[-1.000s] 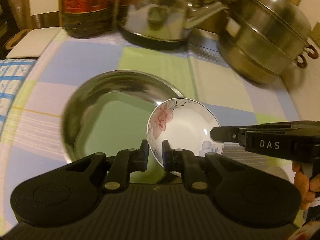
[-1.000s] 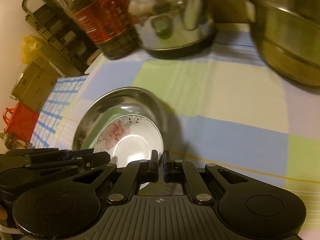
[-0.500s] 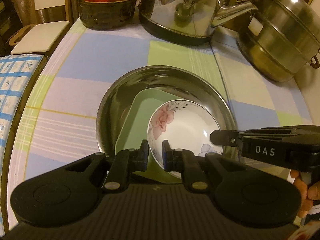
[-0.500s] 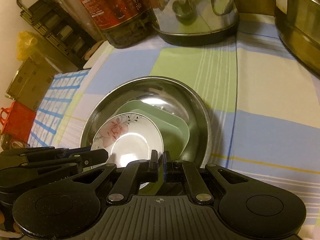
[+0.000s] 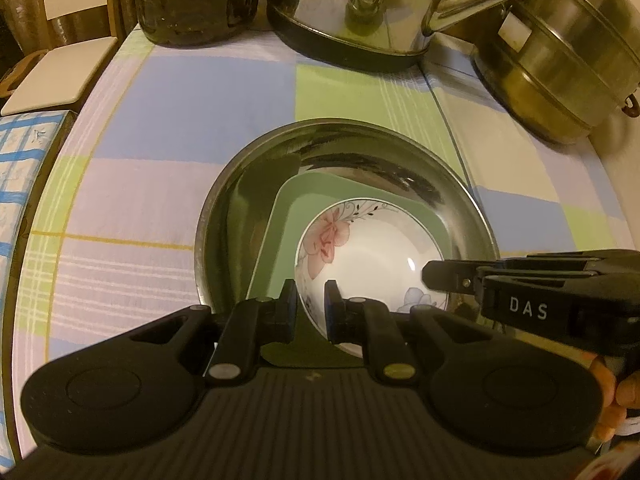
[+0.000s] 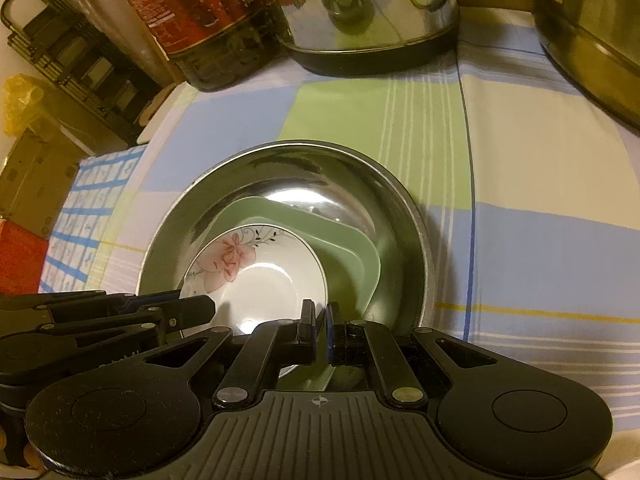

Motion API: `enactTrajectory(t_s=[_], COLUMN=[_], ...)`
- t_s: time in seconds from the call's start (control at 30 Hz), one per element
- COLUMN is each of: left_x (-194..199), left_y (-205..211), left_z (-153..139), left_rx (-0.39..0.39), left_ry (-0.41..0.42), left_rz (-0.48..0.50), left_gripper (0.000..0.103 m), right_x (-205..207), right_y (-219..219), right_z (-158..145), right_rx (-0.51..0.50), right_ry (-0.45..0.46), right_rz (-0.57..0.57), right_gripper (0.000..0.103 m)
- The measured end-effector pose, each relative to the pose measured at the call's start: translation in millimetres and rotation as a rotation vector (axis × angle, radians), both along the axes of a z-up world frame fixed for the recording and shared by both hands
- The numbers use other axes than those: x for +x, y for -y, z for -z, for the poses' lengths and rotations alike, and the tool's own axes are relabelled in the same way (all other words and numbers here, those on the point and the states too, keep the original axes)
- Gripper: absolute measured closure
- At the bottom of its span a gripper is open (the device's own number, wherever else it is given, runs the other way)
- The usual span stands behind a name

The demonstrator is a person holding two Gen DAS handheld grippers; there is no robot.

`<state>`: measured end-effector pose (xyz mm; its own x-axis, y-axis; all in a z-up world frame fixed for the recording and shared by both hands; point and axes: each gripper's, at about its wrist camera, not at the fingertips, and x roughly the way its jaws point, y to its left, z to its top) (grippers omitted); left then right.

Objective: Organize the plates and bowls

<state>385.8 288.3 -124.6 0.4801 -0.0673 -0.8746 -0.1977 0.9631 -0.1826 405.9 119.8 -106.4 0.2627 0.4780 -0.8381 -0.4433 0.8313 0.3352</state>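
A white floral bowl (image 5: pixel 372 264) sits on a green square plate (image 5: pixel 280 248) inside a large steel basin (image 5: pixel 248 184). My left gripper (image 5: pixel 310 300) is shut on the bowl's near left rim. My right gripper (image 6: pixel 320 318) is shut on the bowl's right rim; its side shows in the left wrist view (image 5: pixel 448 278). In the right wrist view the bowl (image 6: pixel 260 276) lies over the green plate (image 6: pixel 340 240) in the basin (image 6: pixel 400 208), and my left gripper (image 6: pixel 200 308) reaches in from the left.
At the back of the checked tablecloth (image 5: pixel 192 100) stand an oil bottle (image 5: pixel 192 0), a steel kettle (image 5: pixel 360 8) and a stacked steel steamer pot (image 5: pixel 560 52). A white board (image 5: pixel 52 76) lies past the left edge.
Both grippers have moved with the bowl over the basin, so bowl, green plate and basin now sit centred; the table's back objects appear nearer. Both grips are unchanged.
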Motion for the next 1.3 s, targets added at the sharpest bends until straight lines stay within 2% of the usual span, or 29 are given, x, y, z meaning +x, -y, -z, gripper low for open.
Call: enactTrajectory(t_s=[0.2, 0.3, 0.33, 0.4, 0.43, 0.47, 0.53, 0.67, 0.83, 1.0, 1.1, 1.23, 1.3], left_x=[2, 0, 0, -2, -4, -6, -10, -22, -42, -75, -97, -126, -138], left_y=[-3, -4, -5, -6, -7, -8, -8, -7, -5, 1, 7, 17, 22], left_z=[1, -3, -5, -10, -14, -17, -25, -41, -60, -75, -82, -87, -88], left_rx=[-0.012, -0.003, -0.004, -0.004, -0.003, 0.000, 0.014, 0.043, 0.044, 0.024, 0.021, 0.033, 0.039], left_ry=[-0.002, 0.015, 0.019, 0.027, 0.035, 0.042, 0.054, 0.084, 0.120, 0.144, 0.149, 0.148, 0.148], left_rz=[0.019, 0.031, 0.033, 0.041, 0.046, 0.051, 0.059, 0.090, 0.114, 0.130, 0.146, 0.176, 0.181], left_gripper=[0.090, 0.085, 0.085, 0.085, 0.084, 0.084, 0.079, 0.079, 0.070, 0.066, 0.064, 0.063, 0.062], right_x=[-3, -7, -9, -11, -13, -15, -19, -34, -61, -89, -106, -129, -143], right_y=[-7, -12, -12, -12, -10, -7, -3, 8, 23, 42, 53, 65, 70], right_z=[4, 0, -3, -8, -12, -16, -25, -43, -64, -79, -86, -93, -96], right_rx=[-0.039, -0.061, -0.067, -0.059, -0.042, -0.023, -0.004, 0.030, 0.063, 0.102, 0.129, 0.163, 0.164], right_ry=[0.015, 0.063, 0.081, 0.094, 0.099, 0.105, 0.112, 0.126, 0.157, 0.151, 0.134, 0.108, 0.108], right_rz=[0.017, 0.024, 0.034, 0.054, 0.066, 0.080, 0.105, 0.153, 0.178, 0.227, 0.246, 0.250, 0.246], right_gripper=[0.098, 0.096, 0.092, 0.074, 0.062, 0.060, 0.059, 0.058, 0.055, 0.053, 0.050, 0.038, 0.037])
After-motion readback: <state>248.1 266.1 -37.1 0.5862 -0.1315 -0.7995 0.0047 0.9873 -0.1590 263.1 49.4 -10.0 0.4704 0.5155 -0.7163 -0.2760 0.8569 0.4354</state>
